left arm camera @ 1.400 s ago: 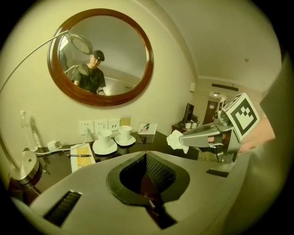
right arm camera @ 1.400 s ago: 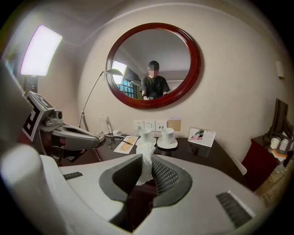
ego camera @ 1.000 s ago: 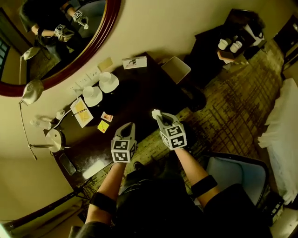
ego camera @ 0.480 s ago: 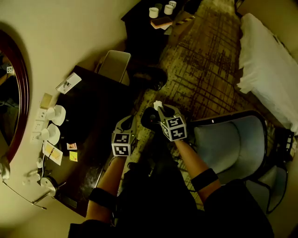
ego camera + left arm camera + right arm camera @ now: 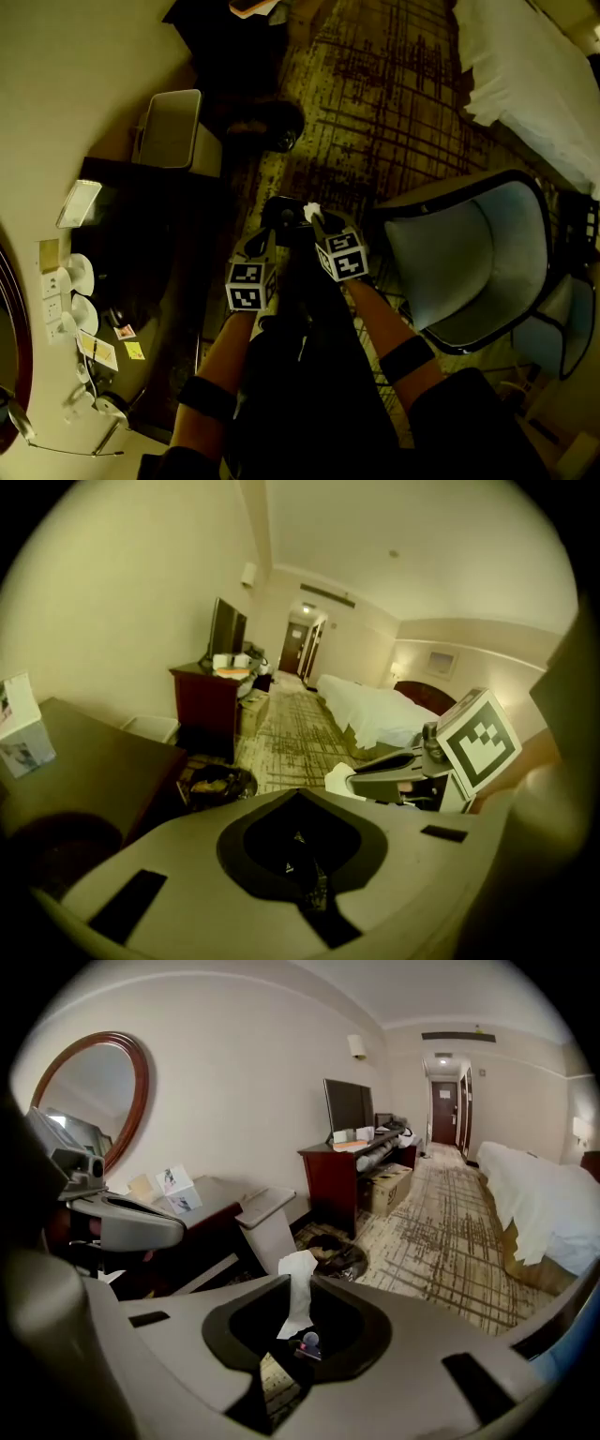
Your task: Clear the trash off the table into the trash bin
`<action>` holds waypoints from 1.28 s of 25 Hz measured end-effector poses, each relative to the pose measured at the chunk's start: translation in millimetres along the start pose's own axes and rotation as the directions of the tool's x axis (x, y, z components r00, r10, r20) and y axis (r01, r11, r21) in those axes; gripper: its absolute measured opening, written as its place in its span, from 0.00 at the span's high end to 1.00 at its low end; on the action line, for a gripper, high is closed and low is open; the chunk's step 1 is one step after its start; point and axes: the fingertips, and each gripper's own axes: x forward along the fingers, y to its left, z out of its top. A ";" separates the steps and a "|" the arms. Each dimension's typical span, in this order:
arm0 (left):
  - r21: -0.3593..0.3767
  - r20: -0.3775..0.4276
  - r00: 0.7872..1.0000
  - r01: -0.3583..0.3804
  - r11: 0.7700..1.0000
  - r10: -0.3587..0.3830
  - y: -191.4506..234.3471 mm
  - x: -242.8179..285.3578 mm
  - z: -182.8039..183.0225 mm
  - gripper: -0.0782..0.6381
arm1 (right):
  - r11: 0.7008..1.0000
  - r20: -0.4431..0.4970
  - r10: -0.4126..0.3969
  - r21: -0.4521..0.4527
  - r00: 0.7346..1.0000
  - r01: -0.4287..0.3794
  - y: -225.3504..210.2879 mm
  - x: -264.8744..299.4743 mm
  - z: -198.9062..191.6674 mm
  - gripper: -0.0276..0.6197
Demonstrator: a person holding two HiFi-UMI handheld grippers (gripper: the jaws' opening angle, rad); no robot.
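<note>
Overhead, the head view places both hand-held grippers above the patterned carpet (image 5: pixel 394 122), between the dark tabletop (image 5: pixel 141 244) and a pale-seated chair (image 5: pixel 469 253). The right hand-held gripper (image 5: pixel 321 225) is clenched on a crumpled white tissue (image 5: pixel 312 210) that pokes out past its tips. The right gripper view shows the same grasp from behind, with the tissue standing up from between the jaws (a small coloured speck just below it is too small to identify). The left hand-held gripper (image 5: pixel 261 246) hangs just beside the right one, and the left gripper view shows its jaws pressed together with nothing between them. The trash bin (image 5: pixel 277 127), dark and round, stands on the carpet beyond the grippers, apart from the tissue and next to a white rectangular container (image 5: pixel 173 131). The left gripper view looks toward the bin's mouth and shows something yellowish inside. The head view alone shows two white cups (image 5: pixel 80 274) near the wall and two small cards (image 5: pixel 124 331) on the tabletop. The right gripper view alone takes in the oval mirror (image 5: pixel 89 1091) and the television (image 5: pixel 347 1105).
</note>
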 end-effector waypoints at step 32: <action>-0.089 -0.160 0.986 0.035 0.995 -0.049 76.8 252.4 -246.6 0.89 | 0.984 -0.209 -0.081 0.139 0.975 0.111 -73.1 296.3 -277.0 0.65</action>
